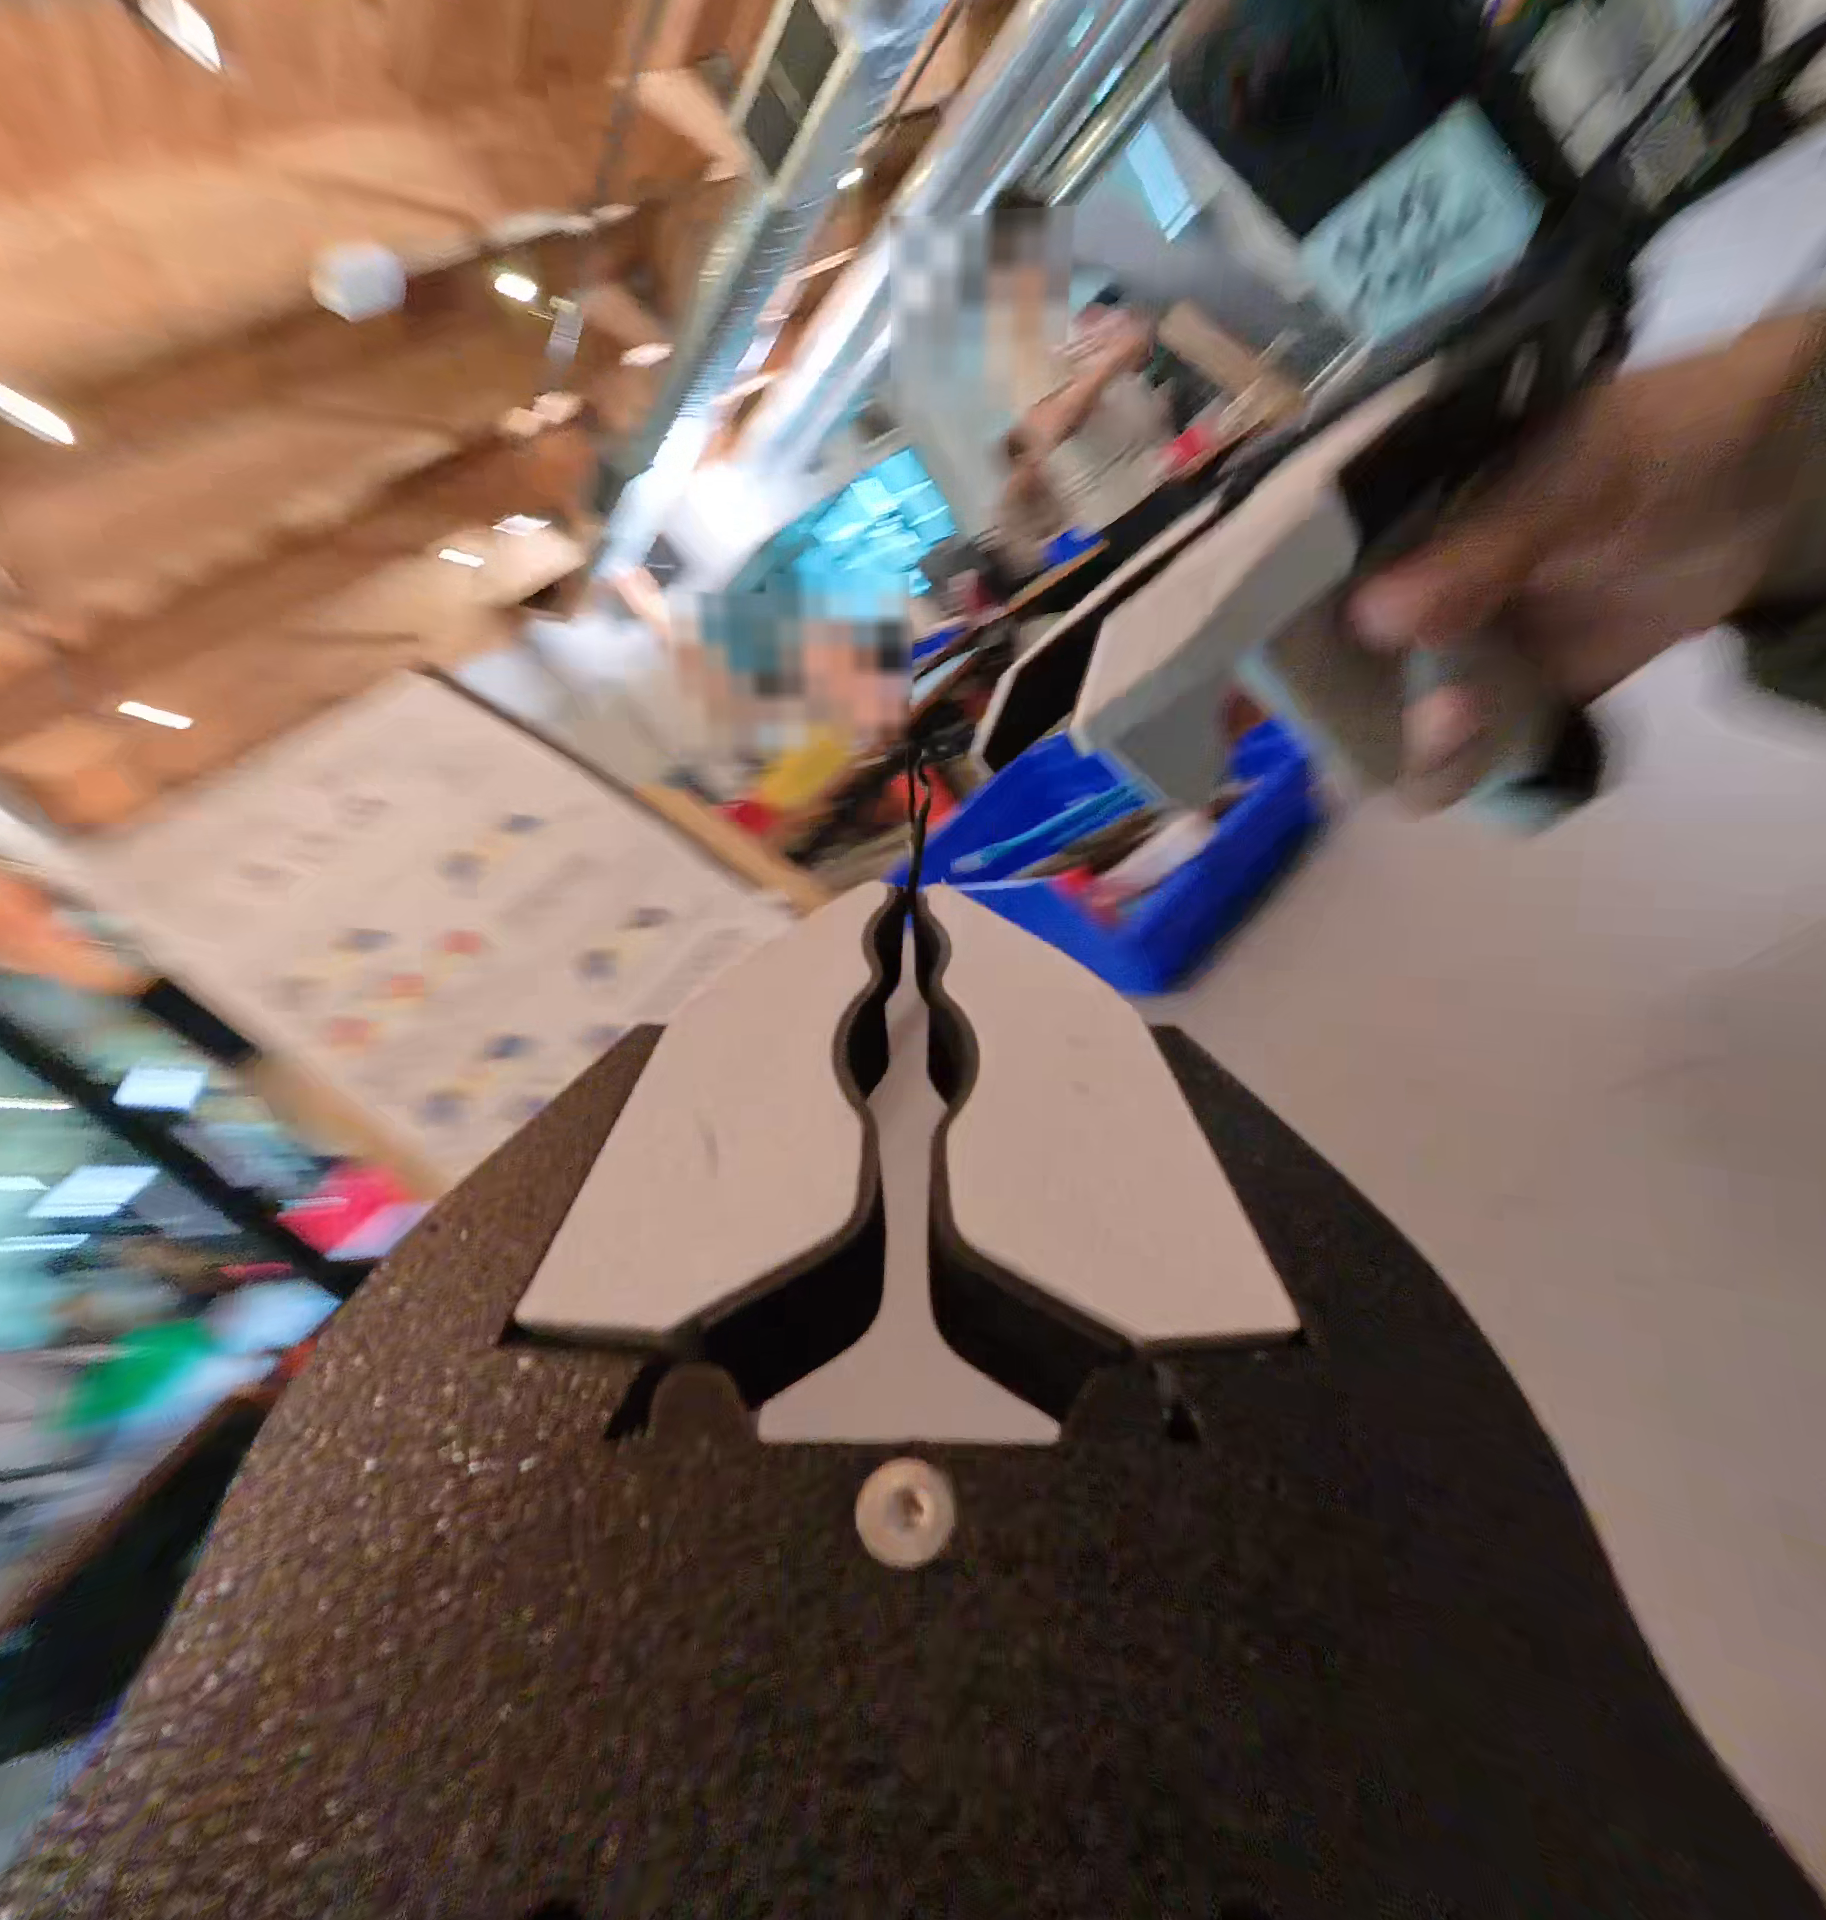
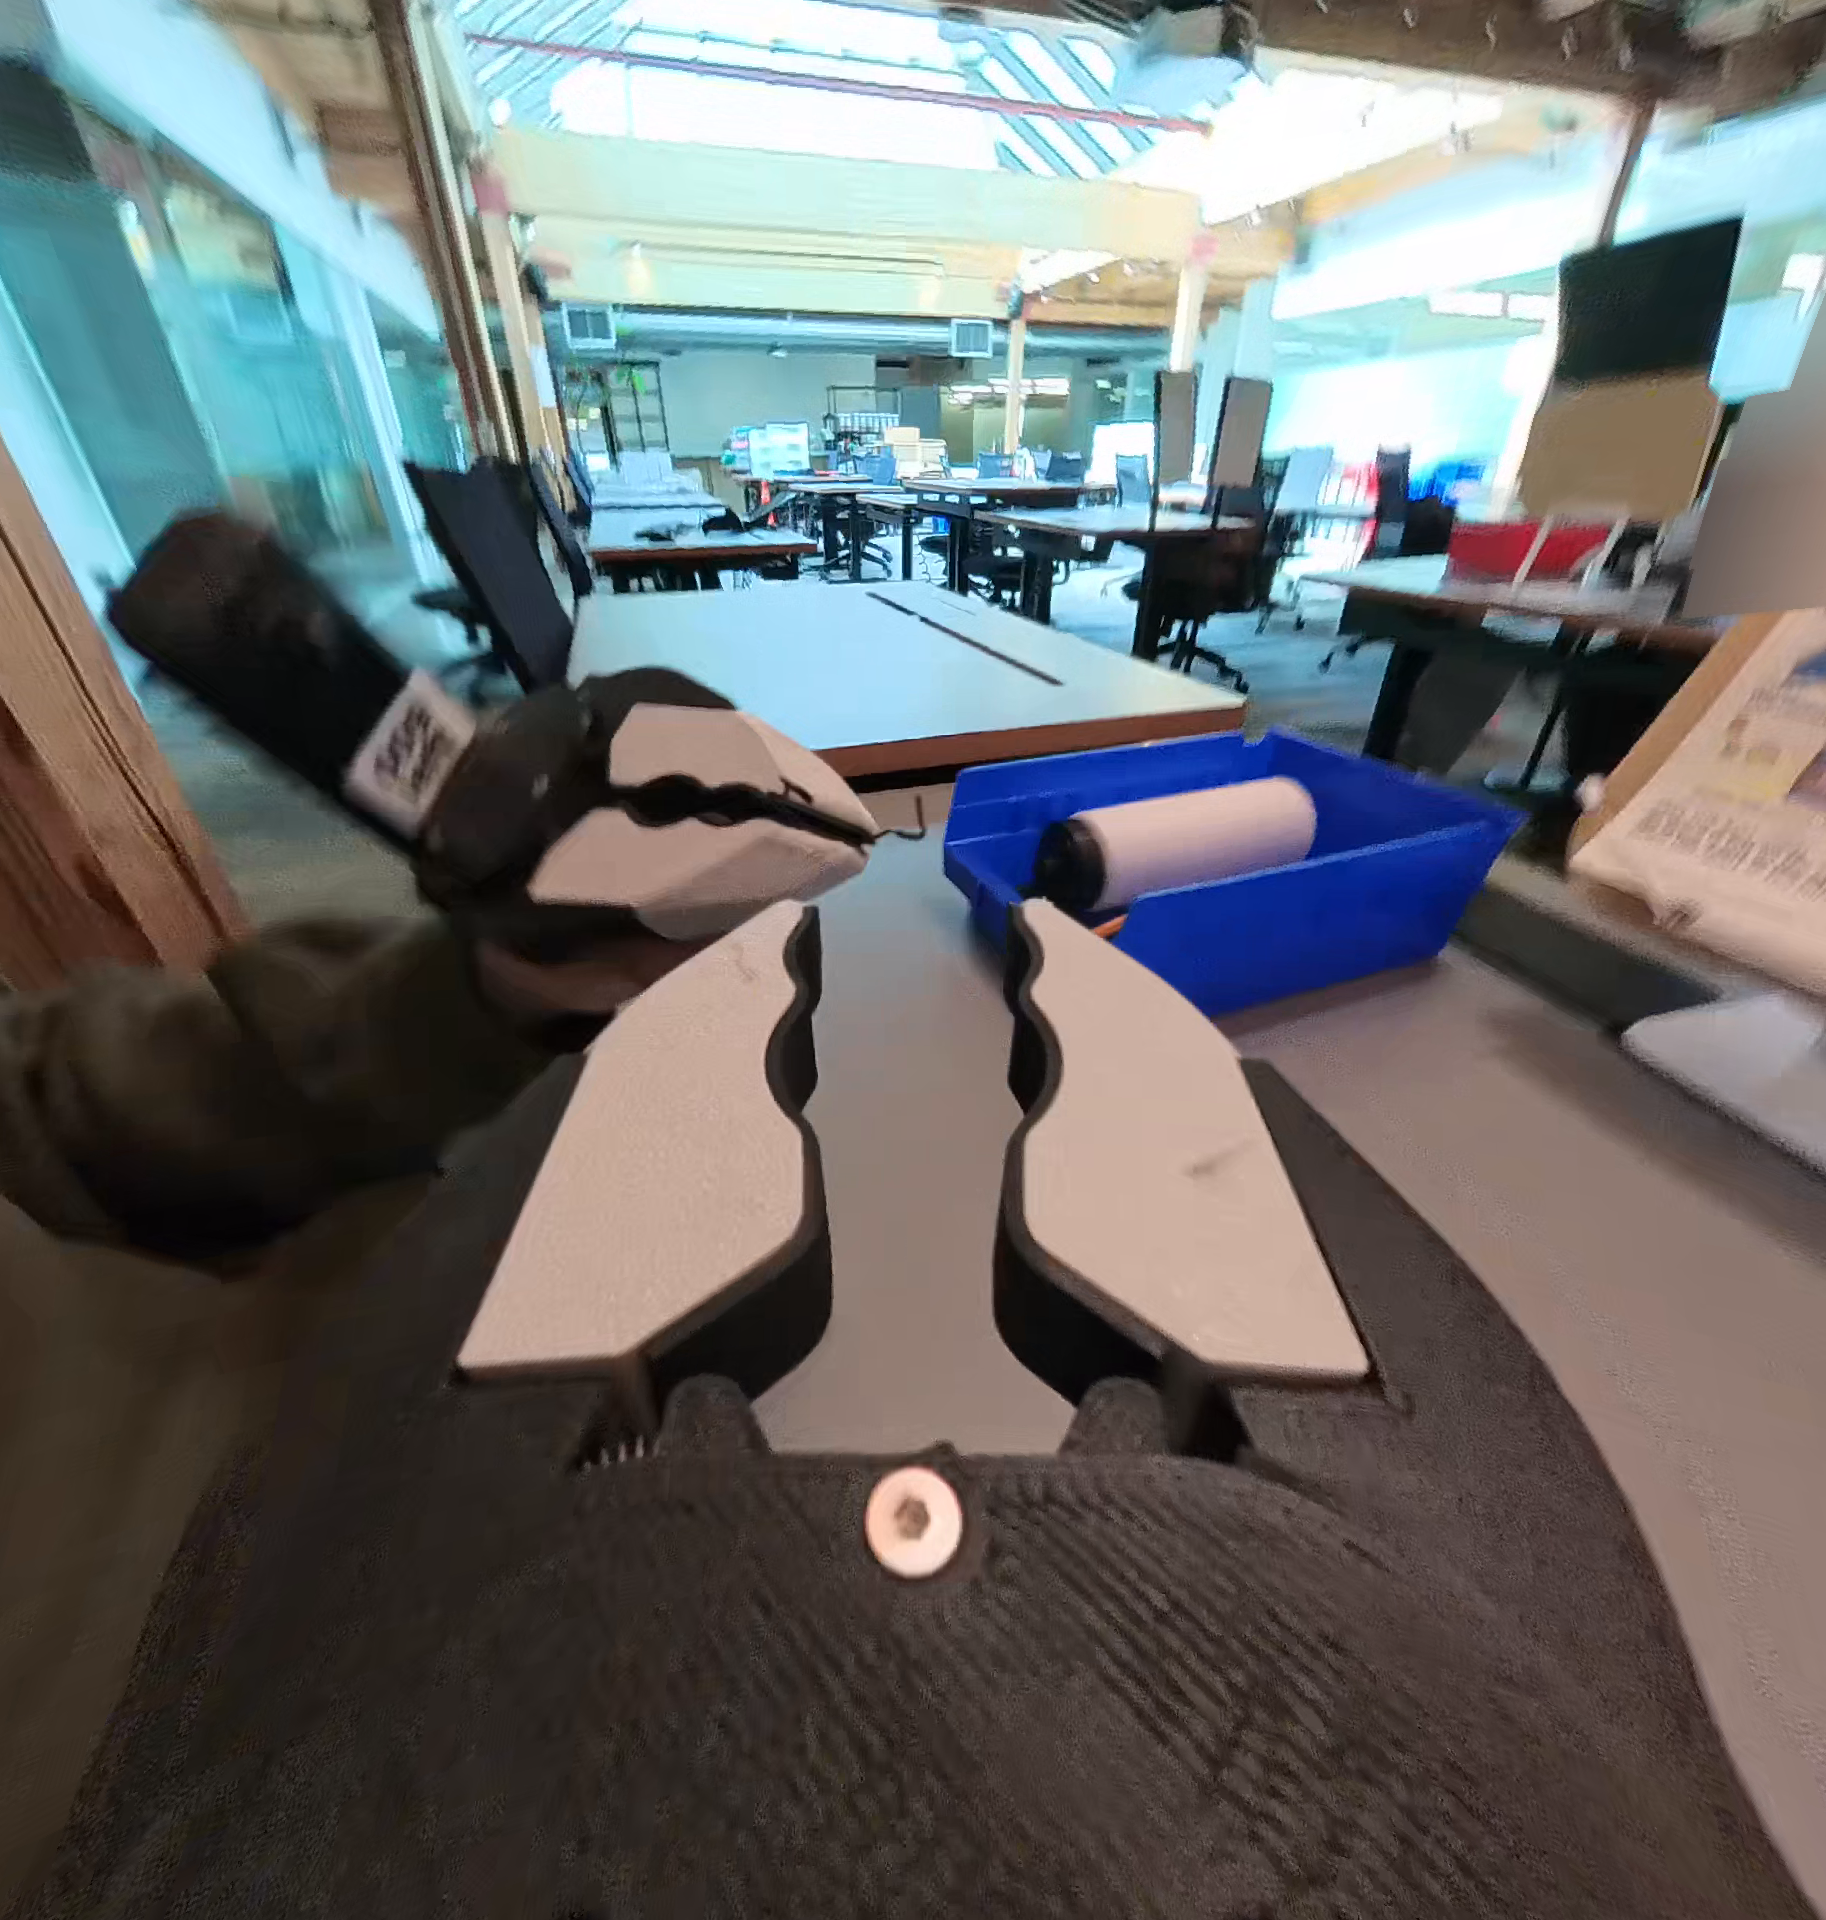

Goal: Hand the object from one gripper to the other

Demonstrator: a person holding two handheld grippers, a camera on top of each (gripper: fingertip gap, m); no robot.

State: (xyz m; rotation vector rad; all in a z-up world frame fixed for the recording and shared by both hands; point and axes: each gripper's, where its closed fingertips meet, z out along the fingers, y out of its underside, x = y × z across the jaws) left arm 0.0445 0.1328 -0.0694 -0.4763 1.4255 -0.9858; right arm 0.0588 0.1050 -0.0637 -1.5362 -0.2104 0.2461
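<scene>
Right wrist view: a thin black wire [image 2: 904,828], kinked and very slender, is pinched at the fingertips of the left gripper [image 2: 855,831], whose jaws are pressed together on it. A short end of the wire is seen poking out to the right of those tips, toward a blue bin [image 2: 1304,935] holding a white roll [image 2: 1189,842]. The right gripper [image 2: 914,920] is held with its jaws spread apart and nothing between them; the wire lies just beyond and slightly left of its tips, its long axis running roughly across the gap. In the blurred left wrist view the wire [image 1: 917,821] seems to stand up from the closed tips. The right gripper is judged the receiver, a short forward reach away.
</scene>
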